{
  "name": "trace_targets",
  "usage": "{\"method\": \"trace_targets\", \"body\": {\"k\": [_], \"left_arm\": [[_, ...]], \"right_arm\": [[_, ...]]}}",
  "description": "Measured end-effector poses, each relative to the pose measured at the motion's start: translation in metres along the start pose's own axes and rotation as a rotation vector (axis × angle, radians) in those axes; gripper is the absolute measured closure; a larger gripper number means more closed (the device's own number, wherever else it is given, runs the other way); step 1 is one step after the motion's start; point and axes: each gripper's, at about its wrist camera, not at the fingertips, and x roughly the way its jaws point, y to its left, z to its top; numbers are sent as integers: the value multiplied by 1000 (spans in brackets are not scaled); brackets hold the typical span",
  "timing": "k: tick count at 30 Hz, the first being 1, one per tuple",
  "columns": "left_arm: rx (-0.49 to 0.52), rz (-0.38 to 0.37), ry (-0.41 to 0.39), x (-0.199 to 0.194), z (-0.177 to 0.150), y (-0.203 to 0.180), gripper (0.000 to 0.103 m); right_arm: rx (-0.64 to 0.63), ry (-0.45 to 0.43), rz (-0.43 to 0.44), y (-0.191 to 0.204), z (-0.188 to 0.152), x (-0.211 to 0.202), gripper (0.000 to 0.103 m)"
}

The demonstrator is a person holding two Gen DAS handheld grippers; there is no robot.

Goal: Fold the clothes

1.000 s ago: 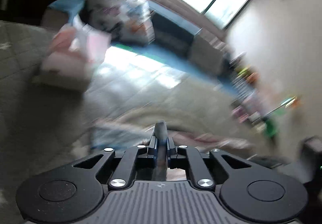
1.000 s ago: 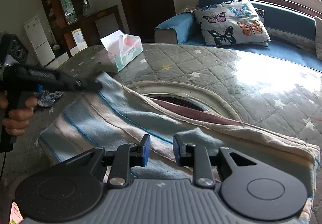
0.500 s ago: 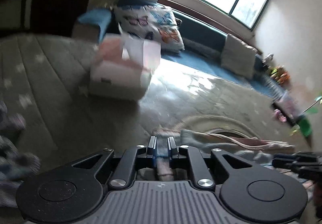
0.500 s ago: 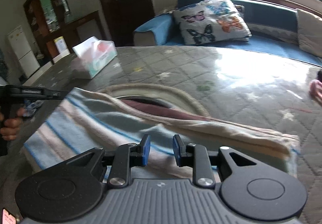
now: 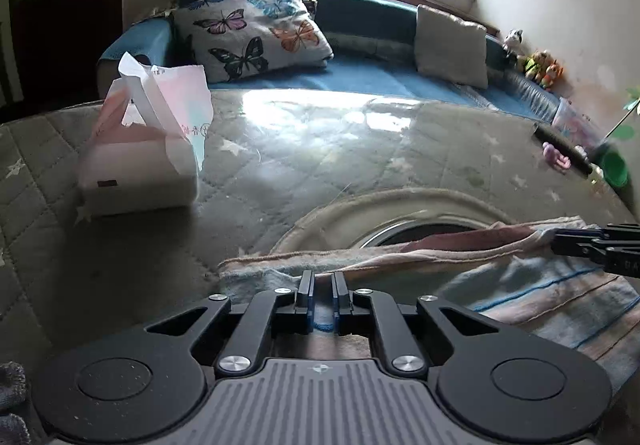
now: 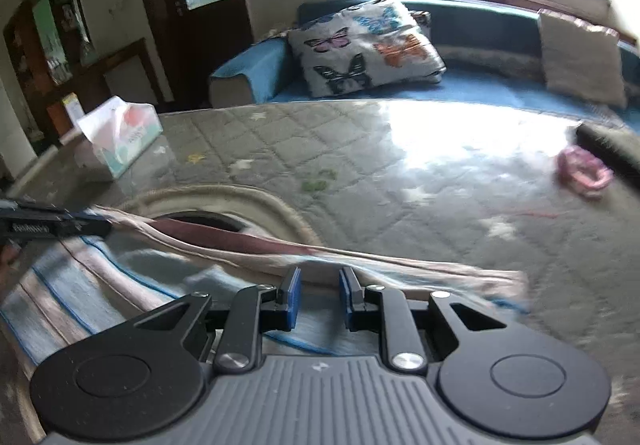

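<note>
Setting: quilted grey worktop (image 5: 280, 165) with star pattern, seen under window glare; a blue sofa with a butterfly cushion (image 5: 252, 29) stands at the far side.
Bystanders: a tissue box (image 5: 140, 161) sits far left on the worktop; a small pink item (image 6: 584, 169) lies far right, well apart from the work.
Garment: a striped towelling cloth (image 5: 540, 297), pale blue and pinkish beige, is spread near the front edge, its long top hem bunched into a ridge over a round rimmed opening in the worktop.
Handling: the cloth is judged soft, light and limp; it is likely to sag and drag unless lifted by two corners of one edge. The doubled hem looks the firmest place to pinch.
Left tongs (image 5: 322, 297): nearly closed, with the near left corner of the cloth lying between the fingers; the jaws have just been closing slightly. Whether the pads truly press the fabric cannot be told.
Right tongs (image 6: 316, 295): a clear gap is kept between the blue pads, the jaws having just been closing; the cloth lies beneath and between them, at the right end of the hem, not visibly pinched.
Relation: both tongs are set along the same hem, at opposite ends.
</note>
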Motion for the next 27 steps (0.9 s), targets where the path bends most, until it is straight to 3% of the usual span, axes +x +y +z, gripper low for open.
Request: {"method": "trace_targets", "body": {"k": [4, 9, 15, 20, 27], "left_arm": [[29, 12, -17, -3, 1, -3, 93], [-2, 15, -20, -3, 2, -1, 92], [-2, -35, -62, -22, 7, -7, 92], [-5, 3, -16, -11, 3, -3, 92], [41, -50, -51, -45, -15, -14, 92]], "right_arm": [[13, 16, -36, -20, -6, -7, 85], [86, -3, -59, -46, -7, -11, 90], [79, -24, -72, -56, -11, -29, 90], [75, -17, -105, -61, -13, -22, 89], [10, -8, -42, -40, -23, -52, 86]]}}
